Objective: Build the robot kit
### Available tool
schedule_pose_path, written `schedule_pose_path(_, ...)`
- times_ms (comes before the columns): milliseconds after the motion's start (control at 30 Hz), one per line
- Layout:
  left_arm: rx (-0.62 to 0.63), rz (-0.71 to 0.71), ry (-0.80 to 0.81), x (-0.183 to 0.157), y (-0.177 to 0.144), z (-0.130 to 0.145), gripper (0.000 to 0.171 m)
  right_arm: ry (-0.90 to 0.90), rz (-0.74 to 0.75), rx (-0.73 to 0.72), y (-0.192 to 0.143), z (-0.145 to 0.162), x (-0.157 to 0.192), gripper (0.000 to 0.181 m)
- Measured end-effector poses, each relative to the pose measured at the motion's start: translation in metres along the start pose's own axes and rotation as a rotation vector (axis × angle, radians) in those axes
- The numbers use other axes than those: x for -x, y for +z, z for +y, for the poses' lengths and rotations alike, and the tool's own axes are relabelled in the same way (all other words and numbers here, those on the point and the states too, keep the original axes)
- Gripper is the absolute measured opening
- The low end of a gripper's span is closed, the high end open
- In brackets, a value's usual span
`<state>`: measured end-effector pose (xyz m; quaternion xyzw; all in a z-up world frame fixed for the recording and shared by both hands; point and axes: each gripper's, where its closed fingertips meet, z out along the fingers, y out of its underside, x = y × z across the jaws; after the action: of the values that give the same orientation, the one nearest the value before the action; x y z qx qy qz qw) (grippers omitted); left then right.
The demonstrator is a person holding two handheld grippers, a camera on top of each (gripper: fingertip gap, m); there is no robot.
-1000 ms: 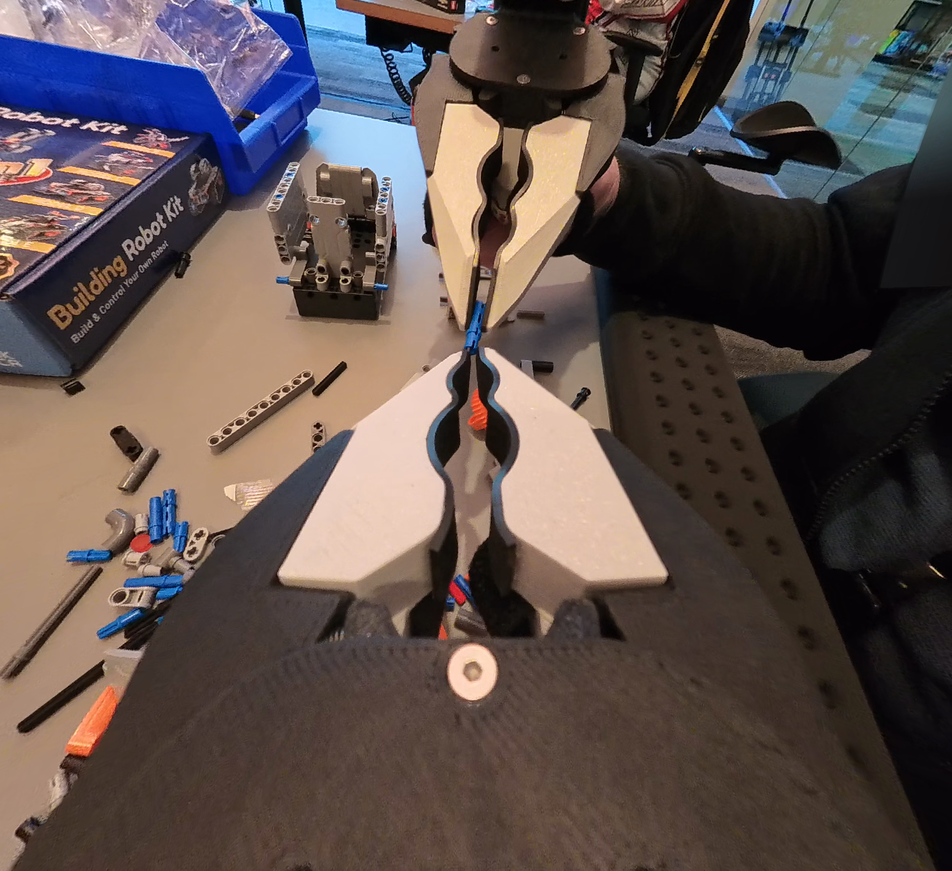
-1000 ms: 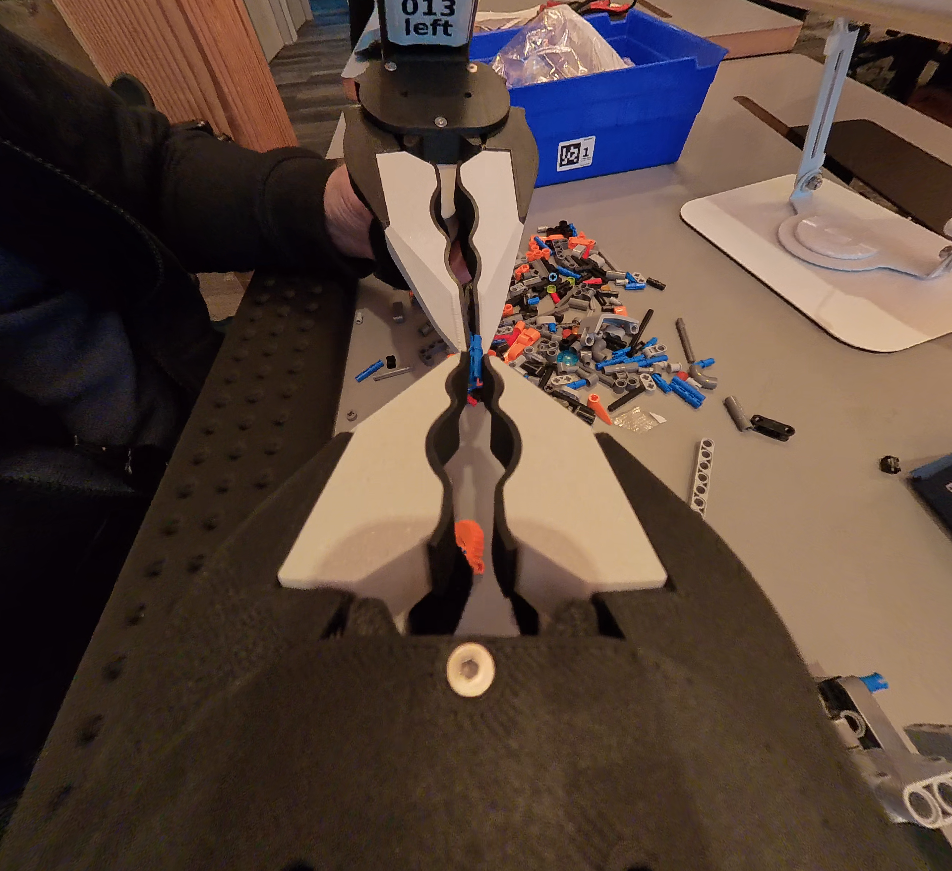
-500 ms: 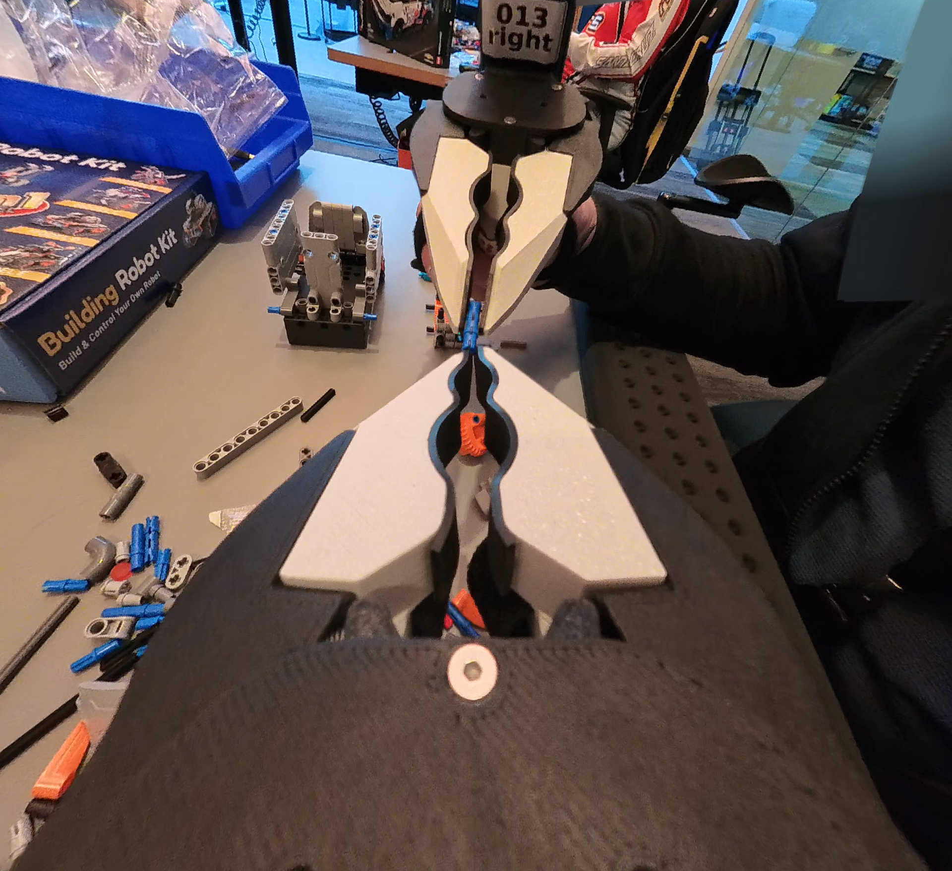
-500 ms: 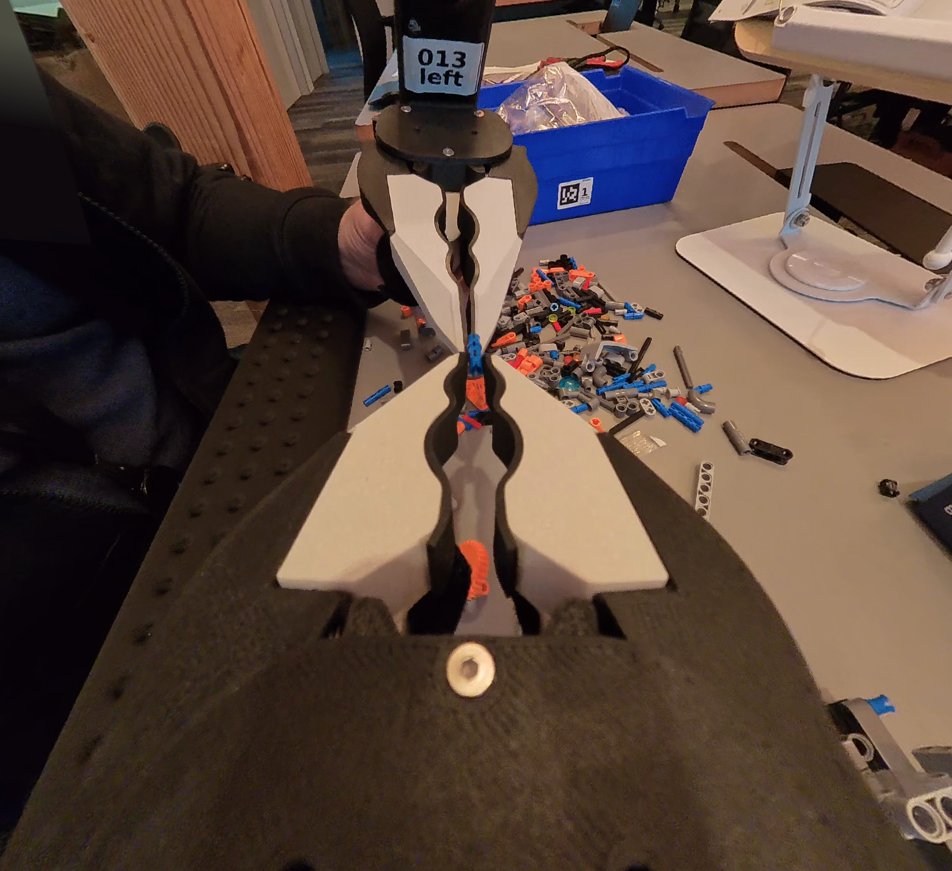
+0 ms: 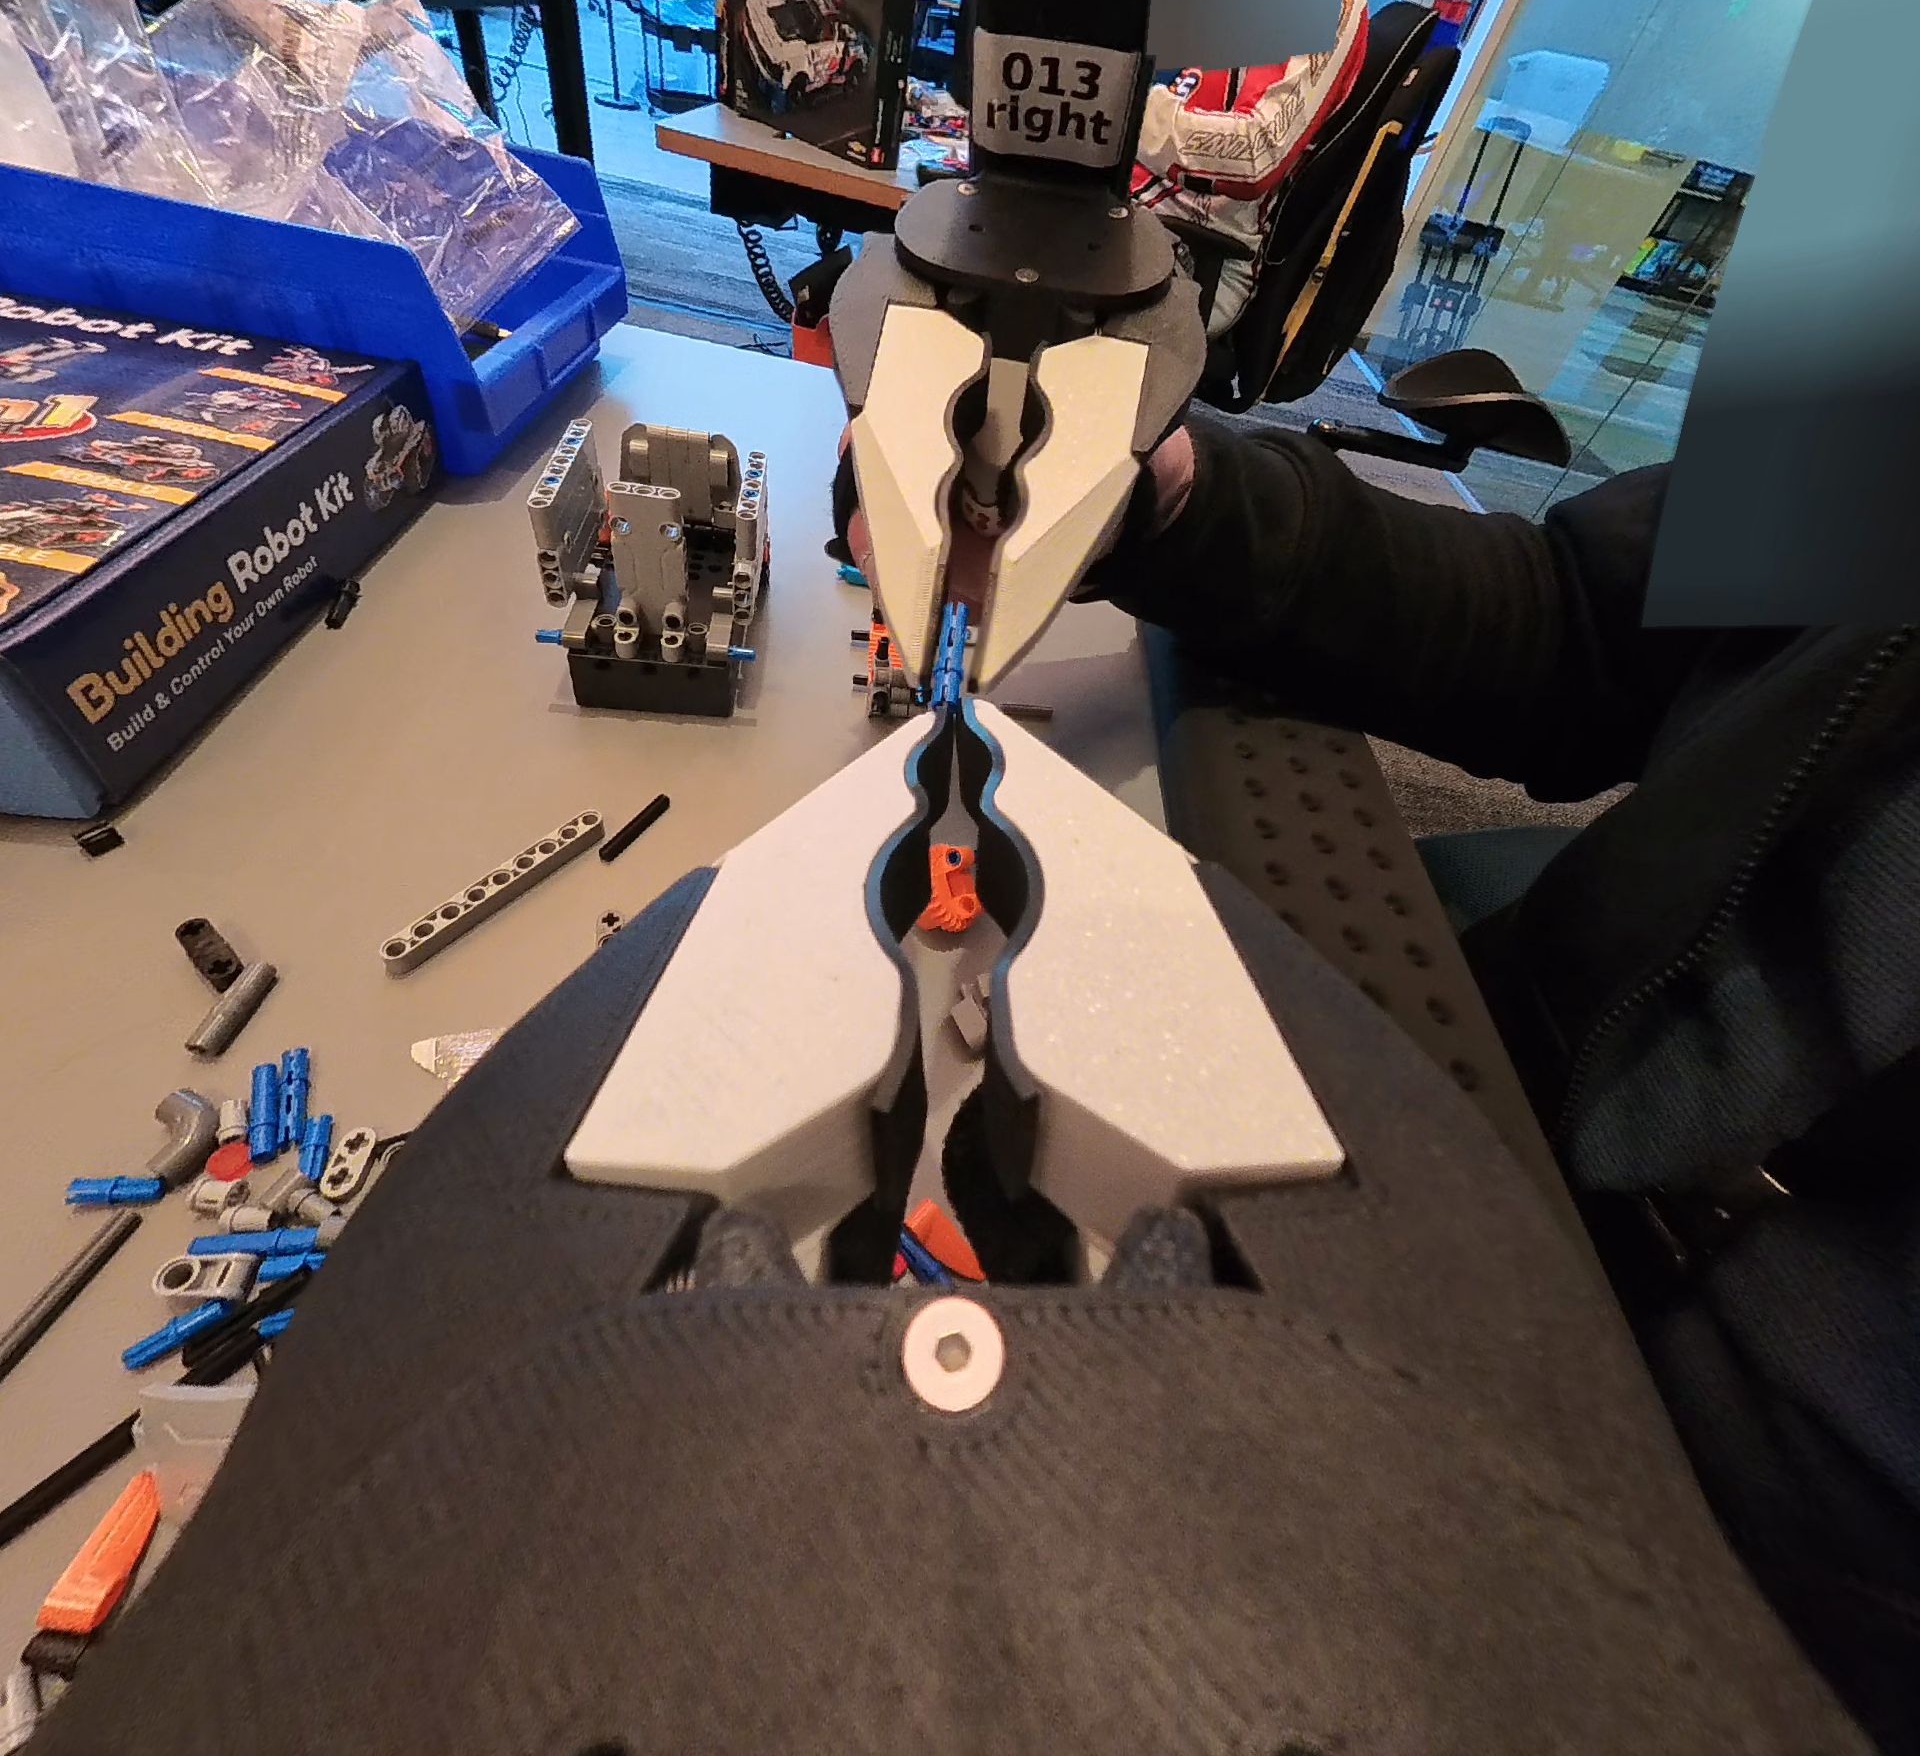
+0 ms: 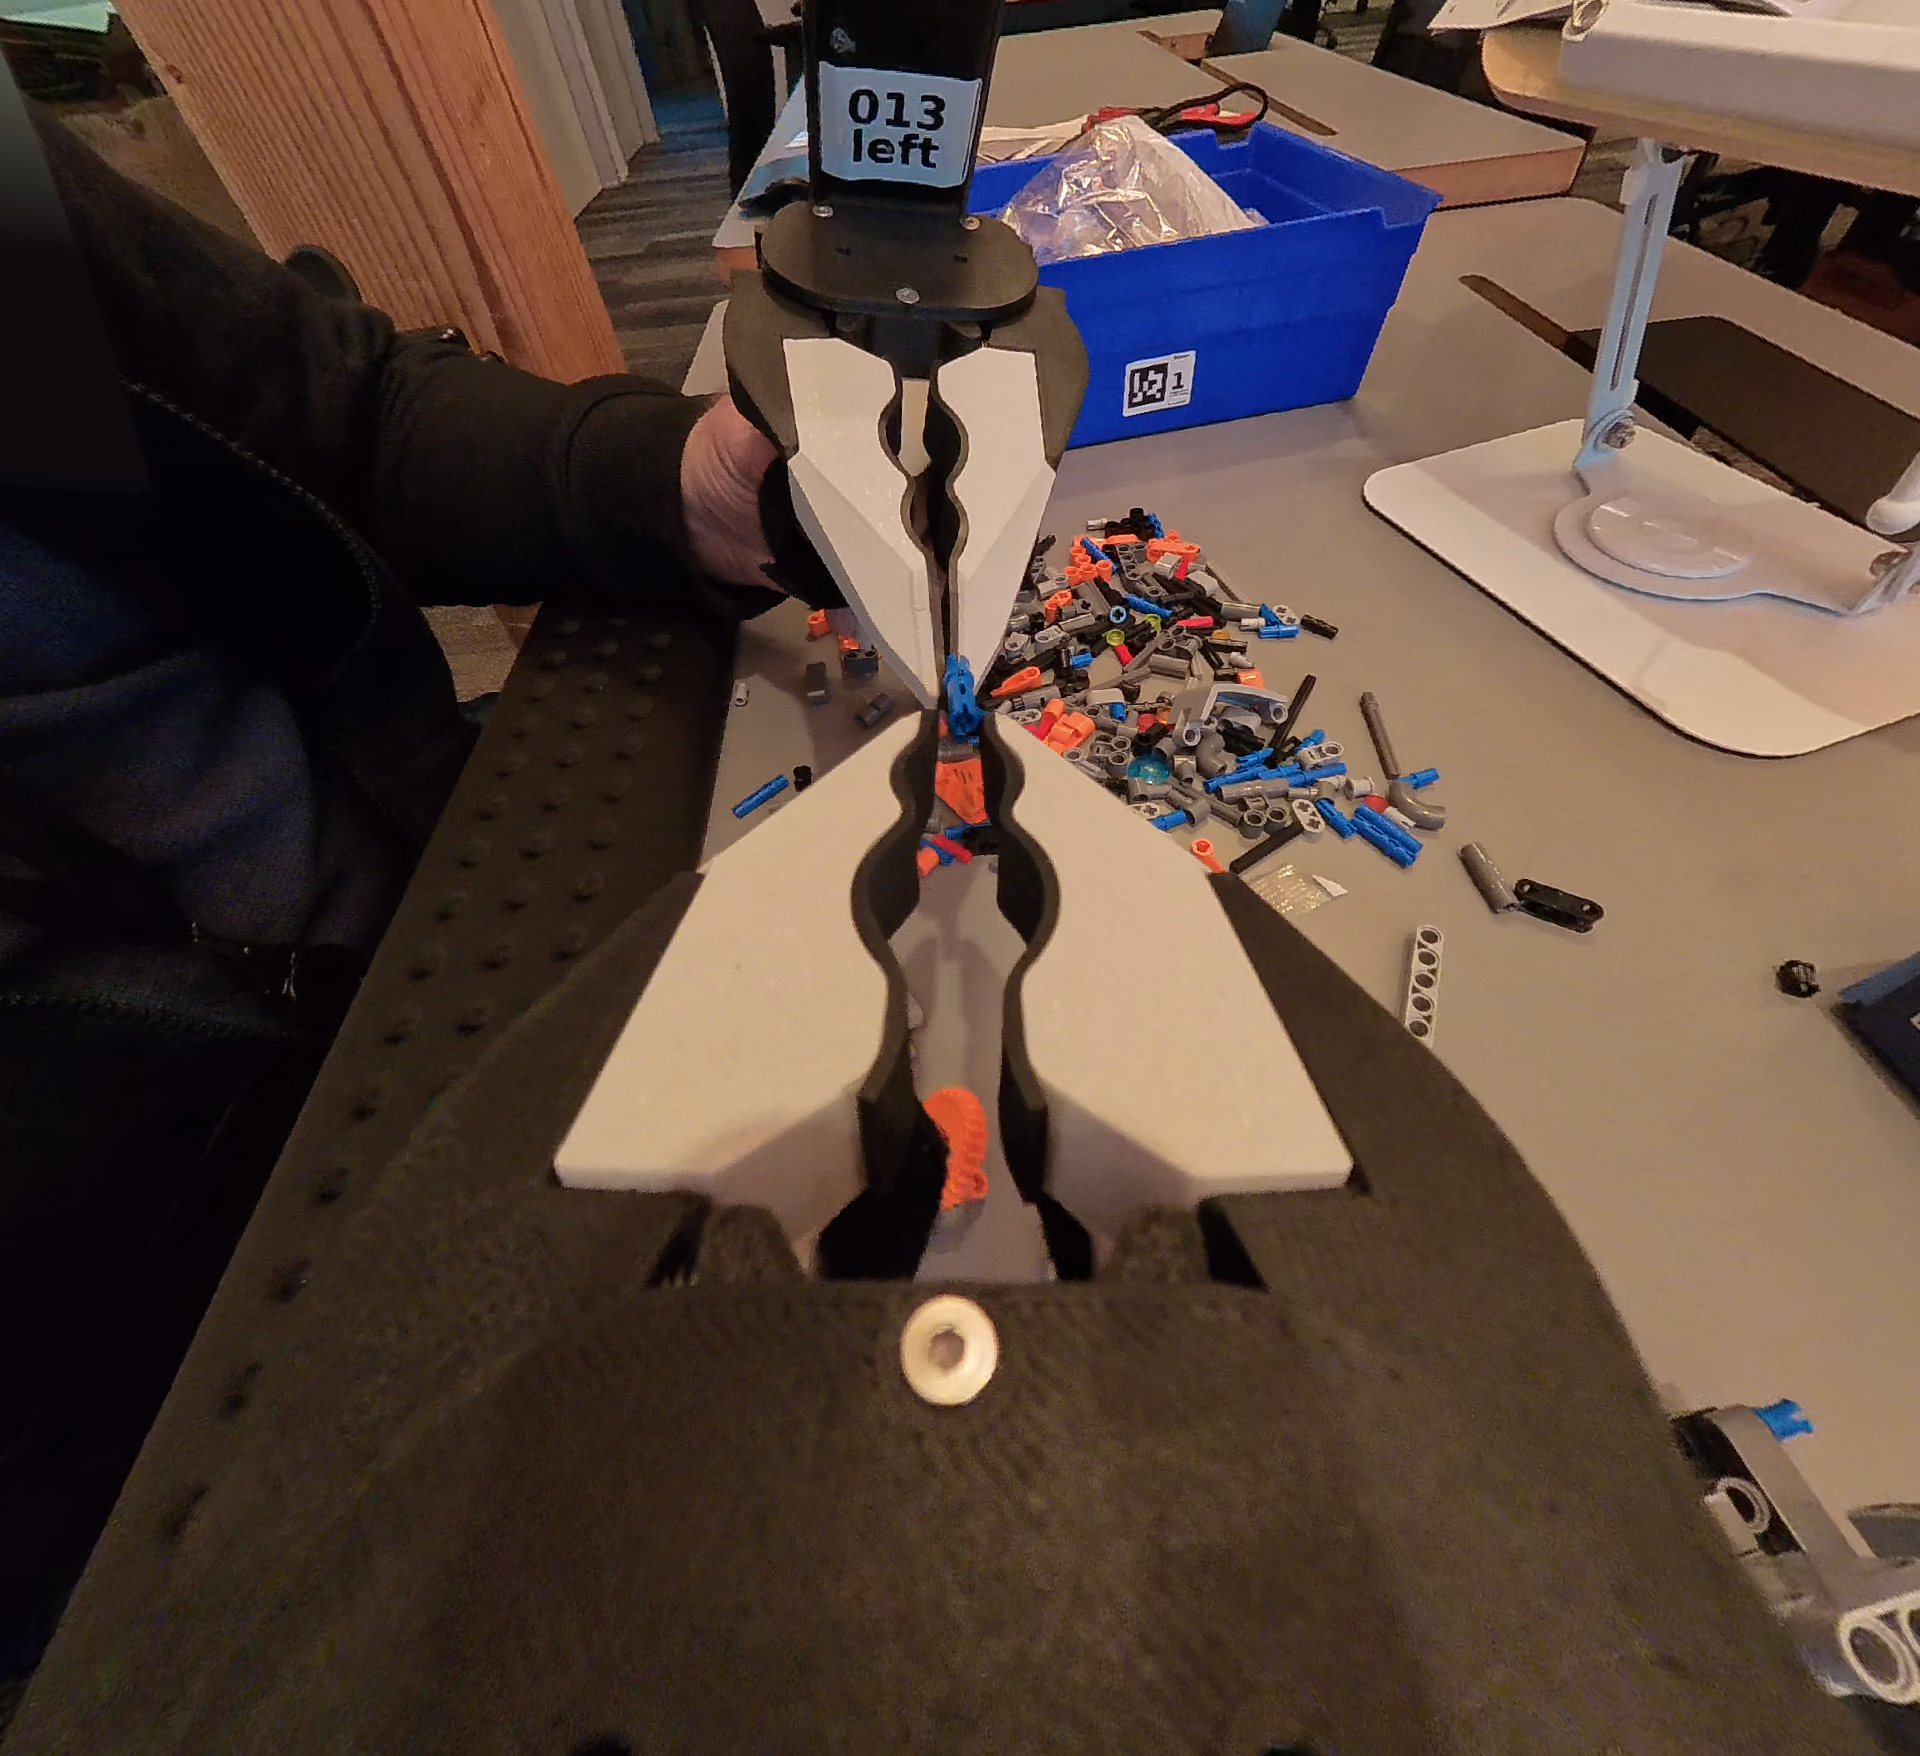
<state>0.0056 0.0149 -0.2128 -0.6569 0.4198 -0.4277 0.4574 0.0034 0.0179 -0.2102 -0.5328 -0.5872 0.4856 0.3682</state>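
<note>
- Both claws have lifted and tipped up a little since a second ago, and they are still nose to nose.
- The left gripper [image 5: 951,719] is squeezed tight on one end of a small blue pin [image 5: 948,657].
- The right gripper [image 5: 948,680] is squeezed tight on the other end, so the pin sits in the air between the two noses.
- From the right wrist view it is the same: the right gripper [image 6: 958,732] is below, the left gripper [image 6: 951,667] is above, and the blue pin [image 6: 958,693] is pinched between them.
- Only the very tips hold the pin. It is thin and slippery, so a good hold probably means both claws stay in one straight line — no twisting, no wobble.
- A person's hand [image 5: 1164,480] holds the right claw, and another hand [image 6: 727,501] holds the left one.
- Down below, an orange gear [image 5: 948,885] lies on the table [image 5: 416,771], seen through the gap in the left claw.
- A grey model [image 5: 655,584] stands near the claws, with a long grey beam [image 5: 494,891] in front of it.
- A pile of small parts [image 6: 1174,698] lies just beside the claws.
- Farther off are a picture box [image 5: 187,501], a blue bin [image 5: 312,283] with plastic bags in it, and a white stand [image 6: 1662,563].
</note>
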Motion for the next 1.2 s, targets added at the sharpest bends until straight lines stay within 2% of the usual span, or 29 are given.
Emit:
schedule_pose_path(767, 0.059, 0.025, -0.023, -0.001, 0.009, 0.012, 0.002, -0.020, 0.029, 0.035, -0.005, 0.007, 0.000, 0.002)
schedule_pose_path(933, 0.167, -0.024, 0.024, 0.004, 0.014, 0.029, 0.010, -0.026, 0.094, 0.039, -0.020, 0.010, -0.009, 0.002)
schedule_pose_path(1200, 0.440, -0.041, 0.107, 0.004, 0.039, 0.072, 0.024, -0.023, 0.140, 0.056, -0.034, 0.017, -0.013, 0.002)
